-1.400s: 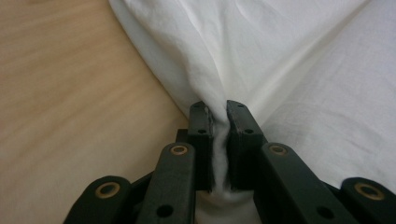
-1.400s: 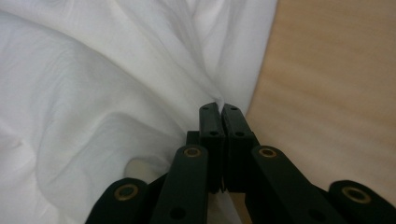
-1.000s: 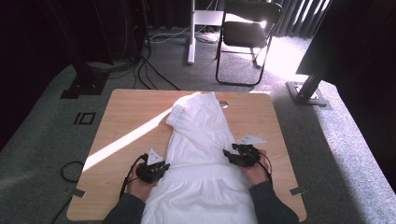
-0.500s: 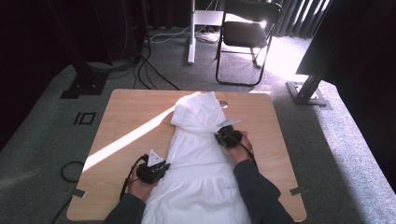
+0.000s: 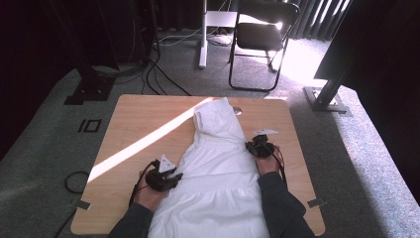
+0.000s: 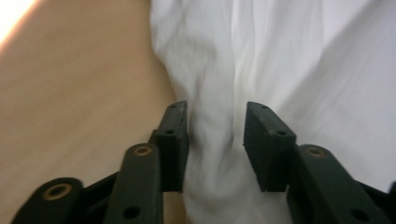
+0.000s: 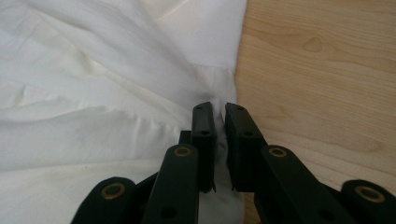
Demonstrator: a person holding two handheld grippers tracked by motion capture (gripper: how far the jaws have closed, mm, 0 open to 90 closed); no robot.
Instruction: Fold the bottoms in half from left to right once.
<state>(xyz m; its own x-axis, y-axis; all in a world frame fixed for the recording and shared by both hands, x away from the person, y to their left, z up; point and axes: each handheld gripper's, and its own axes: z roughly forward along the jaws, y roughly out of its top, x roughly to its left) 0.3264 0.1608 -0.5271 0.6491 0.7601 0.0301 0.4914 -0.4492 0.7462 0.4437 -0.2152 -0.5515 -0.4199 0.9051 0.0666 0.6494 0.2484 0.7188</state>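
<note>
A white garment (image 5: 218,168) lies lengthwise down the middle of the wooden table (image 5: 143,119), its narrow top end pointing away from me. My left gripper (image 5: 177,176) sits at the garment's left edge. In the left gripper view it (image 6: 215,112) is open, and a ridge of the white cloth (image 6: 280,56) runs between the spread jaws. My right gripper (image 5: 250,147) is at the garment's right edge, near the waist. In the right gripper view it (image 7: 218,109) is shut on a pinch of the cloth's edge (image 7: 140,93), right beside bare wood.
A bright stripe of sunlight (image 5: 143,144) crosses the left half of the table. A small round fitting (image 5: 237,110) sits in the tabletop near the garment's top. Beyond the far edge stand a black chair (image 5: 262,34), floor cables (image 5: 158,74) and dark stand bases (image 5: 327,101).
My right gripper has moved away from me along the garment's right side, dragging the cloth's edge with it. The garment's upper part has narrowed. My left gripper has stayed put.
</note>
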